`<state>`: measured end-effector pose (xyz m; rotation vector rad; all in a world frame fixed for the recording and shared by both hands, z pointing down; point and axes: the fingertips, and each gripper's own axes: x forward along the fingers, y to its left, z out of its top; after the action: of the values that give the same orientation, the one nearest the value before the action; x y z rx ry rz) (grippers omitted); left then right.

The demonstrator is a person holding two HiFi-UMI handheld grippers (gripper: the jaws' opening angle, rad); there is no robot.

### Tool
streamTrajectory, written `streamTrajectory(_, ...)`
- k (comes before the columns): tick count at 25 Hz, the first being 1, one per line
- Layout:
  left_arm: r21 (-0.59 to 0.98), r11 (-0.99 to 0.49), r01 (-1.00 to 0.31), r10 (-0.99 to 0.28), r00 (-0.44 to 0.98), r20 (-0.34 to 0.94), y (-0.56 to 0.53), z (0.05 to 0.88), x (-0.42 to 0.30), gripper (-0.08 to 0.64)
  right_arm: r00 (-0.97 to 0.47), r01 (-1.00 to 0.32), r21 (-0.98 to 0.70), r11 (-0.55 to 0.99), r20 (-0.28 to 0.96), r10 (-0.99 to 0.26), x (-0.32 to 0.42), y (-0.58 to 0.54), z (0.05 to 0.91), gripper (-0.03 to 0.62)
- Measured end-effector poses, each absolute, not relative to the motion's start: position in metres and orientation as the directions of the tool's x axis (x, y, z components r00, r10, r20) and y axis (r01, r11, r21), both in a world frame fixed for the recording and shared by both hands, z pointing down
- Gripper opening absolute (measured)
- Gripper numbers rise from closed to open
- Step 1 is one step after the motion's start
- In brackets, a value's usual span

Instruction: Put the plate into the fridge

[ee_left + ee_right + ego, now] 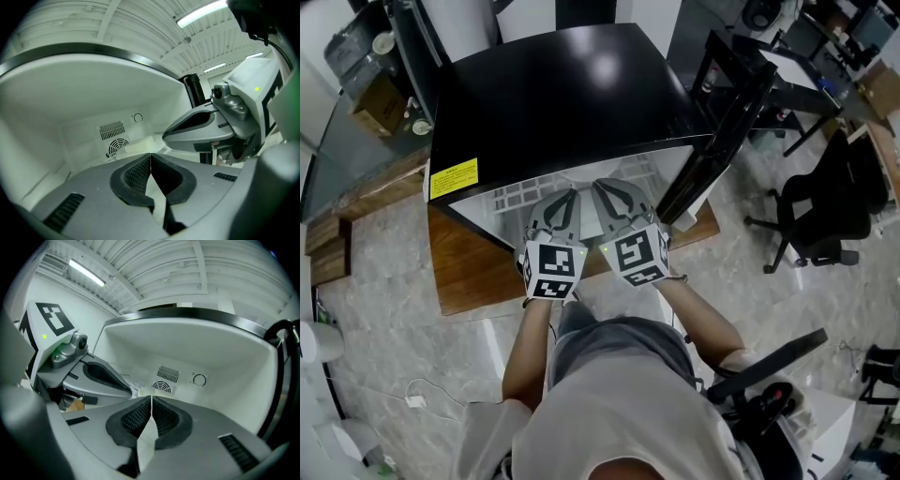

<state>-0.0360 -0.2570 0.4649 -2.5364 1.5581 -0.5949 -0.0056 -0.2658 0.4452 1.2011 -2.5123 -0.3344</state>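
– Right, entry one: fridge (553, 94), compact, black top, white inside, standing on a wooden bench (473, 272). The door (712, 150)?
– Black, swung open on the right-hand side. A yellow label (453, 178) sits on the front edge at the left corner; its print is too small to read.
– Interior fittings?
– White wire shelf (520, 195). On the back wall are a slotted vent (168, 373), a round fan grille (161, 387) beneath it, and a dial (199, 379) to their right. No lettering is legible on any of them.
– Left gripper (570, 199)?
– Held at the fridge mouth, tips pointing inward. Jaws shut, pads meeting at the tips, nothing between them. The left cube (551, 272) bears black-and-white square markers: patterns only, no words. A small green light is lit on the body.
– Right gripper (605, 187)?
– Just beside the left one, same attitude. Jaws closed tip to tip, empty. The right cube (636, 255) is marked likewise.
– Plate?
– Cannot be made out in any view; neither pair of jaws holds it.
– Surroundings?
– Cardboard box (380, 105) behind the fridge on the left. Black office chair (834, 202) well off to the right, on the pale stone floor (384, 281).
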Motion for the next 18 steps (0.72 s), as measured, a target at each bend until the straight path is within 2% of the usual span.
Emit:
streamTrajectory(11,-0.051,-0.321,-0.946,-0.945,0.316,0.084,-0.188,0.427,-0.032,0.02,-0.617,-0.765,0.141,0.629,0.121,-0.777,0.023,-0.191,0.414,0.018)
streamTrajectory(18,-0.011,-0.287,-0.958,-0.957,0.287,0.044,-0.151,0.416,-0.015,0.02,-0.582,-0.808,0.054,0.587,0.075,-0.809,0.058,-0.148,0.401,0.018)
